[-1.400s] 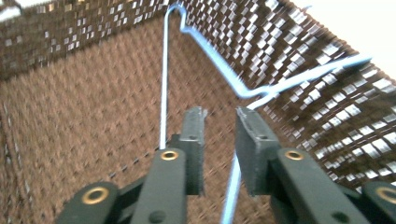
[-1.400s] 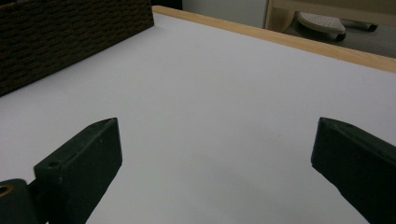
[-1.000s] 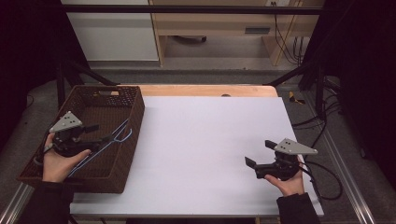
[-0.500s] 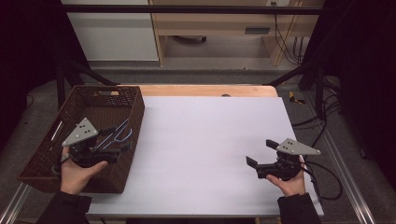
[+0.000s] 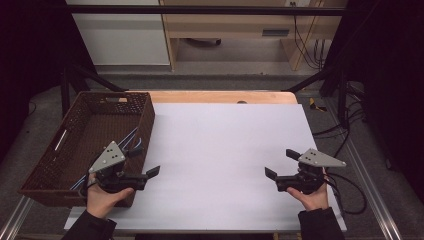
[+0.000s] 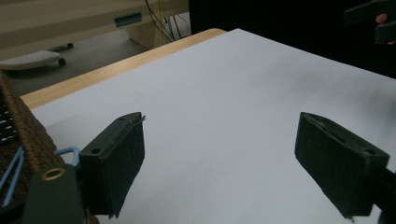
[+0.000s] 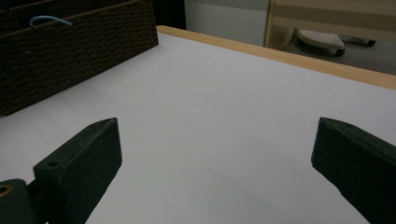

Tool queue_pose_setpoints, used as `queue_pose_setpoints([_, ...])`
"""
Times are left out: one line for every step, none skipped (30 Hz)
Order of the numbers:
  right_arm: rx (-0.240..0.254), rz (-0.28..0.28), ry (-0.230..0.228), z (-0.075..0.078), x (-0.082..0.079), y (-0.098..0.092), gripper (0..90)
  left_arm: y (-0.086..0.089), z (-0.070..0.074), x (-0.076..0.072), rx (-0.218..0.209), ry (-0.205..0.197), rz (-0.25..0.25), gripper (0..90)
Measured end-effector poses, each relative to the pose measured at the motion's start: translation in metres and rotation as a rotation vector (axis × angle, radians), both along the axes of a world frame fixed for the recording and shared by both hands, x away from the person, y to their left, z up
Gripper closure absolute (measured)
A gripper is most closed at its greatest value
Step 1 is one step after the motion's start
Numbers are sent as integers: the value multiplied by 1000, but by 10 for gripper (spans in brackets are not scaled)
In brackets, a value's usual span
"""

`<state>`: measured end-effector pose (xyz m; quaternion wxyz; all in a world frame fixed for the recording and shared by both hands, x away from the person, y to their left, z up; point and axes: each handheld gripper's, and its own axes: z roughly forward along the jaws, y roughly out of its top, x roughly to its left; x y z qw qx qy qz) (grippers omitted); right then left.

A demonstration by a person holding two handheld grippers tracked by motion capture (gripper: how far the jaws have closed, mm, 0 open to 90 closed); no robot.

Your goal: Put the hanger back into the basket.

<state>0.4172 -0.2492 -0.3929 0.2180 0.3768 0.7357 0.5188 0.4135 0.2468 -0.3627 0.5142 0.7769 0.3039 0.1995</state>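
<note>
The brown wicker basket [image 5: 87,131] sits at the left edge of the white table [image 5: 225,150], its near corner overhanging the table's front-left side; inside it lie thin blue hangers [image 5: 131,141], their rods leaning toward the right wall; a blue hook of one of them pokes above the basket rim in the right gripper view [image 7: 49,19]. The left gripper [image 5: 148,168] hovers at the basket's right wall near its front corner, held in the left hand [image 5: 105,195], jaws spread wide with nothing between them; in the left gripper view its jaws frame bare white tabletop, the woven wall and blue rods at the lower left [image 6: 14,170]. The right gripper [image 5: 281,164] is held well apart, over the table's right side, in the right hand [image 5: 312,197]; its jaws also stand wide and empty, pointed left across the tabletop toward the basket [image 7: 74,51]. A wooden strip [image 5: 220,96] borders the table's far edge.
</note>
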Motion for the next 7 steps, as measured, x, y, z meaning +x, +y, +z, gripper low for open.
queue_pose_setpoints([2,-2,3,0,0,0,22,0,-1,0,1,1,2,149])
queue_pose_setpoints([2,-1,5,0,0,1,22,1,-3,-1,2,1,5,148])
queue_pose_setpoints([1,-1,6,0,0,1,22,1,-4,-1,0,6,3,148])
queue_pose_setpoints([1,0,6,0,0,1,22,2,-6,0,-3,9,7,146])
queue_pose_setpoints([3,-1,5,0,0,1,22,3,-7,0,1,9,9,143])
queue_pose_setpoints([3,0,4,0,-1,0,22,3,-7,1,-1,14,11,143])
queue_pose_setpoints([6,-1,-1,1,-1,-1,22,4,-7,1,2,12,14,139])
